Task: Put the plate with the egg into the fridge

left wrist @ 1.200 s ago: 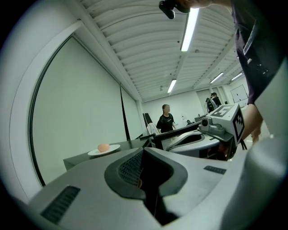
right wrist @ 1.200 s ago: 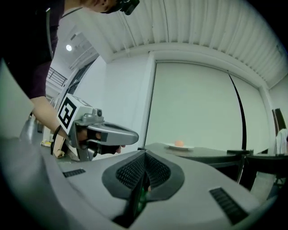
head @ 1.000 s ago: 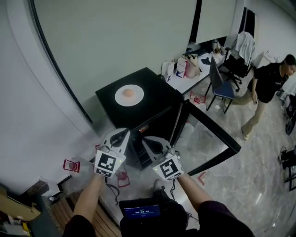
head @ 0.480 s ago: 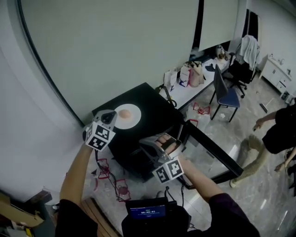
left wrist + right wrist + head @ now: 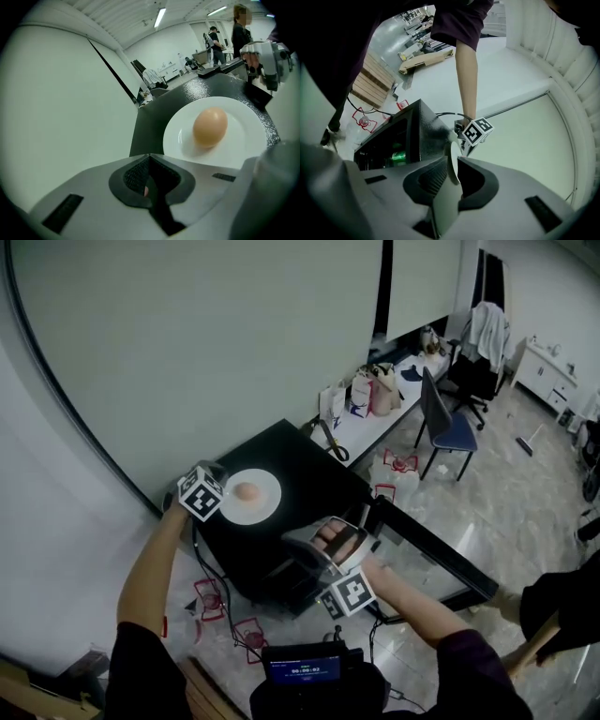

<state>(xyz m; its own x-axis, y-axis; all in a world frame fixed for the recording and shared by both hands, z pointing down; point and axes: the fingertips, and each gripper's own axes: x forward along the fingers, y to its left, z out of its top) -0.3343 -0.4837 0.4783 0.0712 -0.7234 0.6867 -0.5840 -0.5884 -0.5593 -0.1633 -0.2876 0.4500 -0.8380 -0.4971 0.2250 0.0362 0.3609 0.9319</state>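
Fridge door open, plate w/ egg atop fridge, not yet inside; left claw pinched together beside plate, right claw opening, empty.

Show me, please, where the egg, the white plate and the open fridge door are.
egg [image 5: 210, 126], left gripper view, middle of the shell.
white plate [image 5: 172, 138], left gripper view, bare left rim.
fridge door [image 5: 439, 549], head view, black frame edge.

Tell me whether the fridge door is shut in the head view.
No, the fridge door stands swung wide open to the side of the black fridge.
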